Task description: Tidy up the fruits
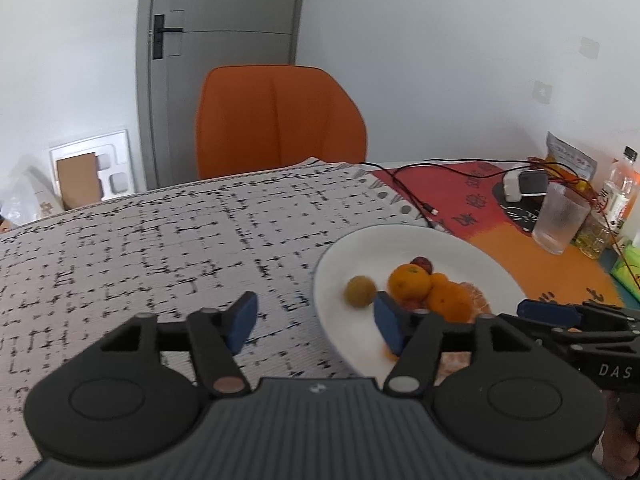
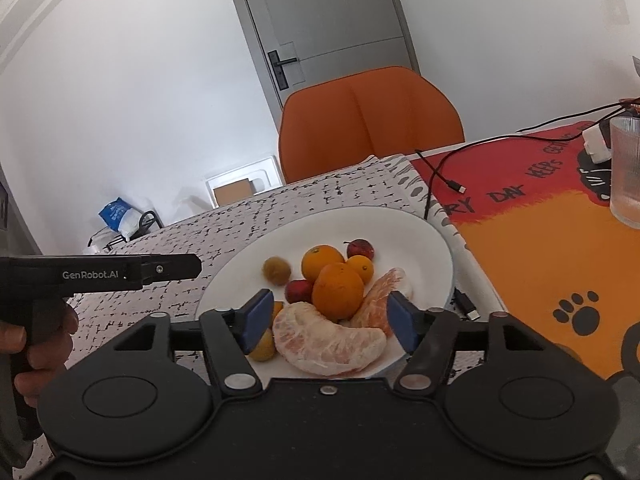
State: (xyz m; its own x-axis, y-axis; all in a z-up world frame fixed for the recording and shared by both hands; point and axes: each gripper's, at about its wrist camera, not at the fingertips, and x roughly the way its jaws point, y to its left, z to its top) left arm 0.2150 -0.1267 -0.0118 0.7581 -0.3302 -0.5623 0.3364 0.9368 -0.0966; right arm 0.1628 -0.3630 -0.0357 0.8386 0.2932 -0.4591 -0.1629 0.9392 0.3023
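A white plate (image 2: 420,224) holds several fruits: two oranges (image 2: 338,290), red plums (image 2: 360,248), a small brownish-green fruit (image 2: 276,270) and peeled citrus segments (image 2: 328,344). My right gripper (image 2: 331,322) hovers low over the plate's near side, open, with its blue pads on either side of the big peeled segment and not pressing on it. A small yellow fruit (image 2: 264,346) lies by its left pad. My left gripper (image 1: 316,326) is open and holds nothing. It stands at the left rim of the plate (image 1: 348,248), with the brownish-green fruit (image 1: 360,291) just ahead.
An orange chair (image 1: 280,120) stands behind the table. Right of the plate lies a red and orange mat (image 2: 540,240) with a ribbed glass (image 2: 626,168), black cables (image 2: 440,176), a white charger (image 1: 524,186) and a bottle (image 1: 620,184). Patterned cloth (image 1: 140,248) spreads to the left.
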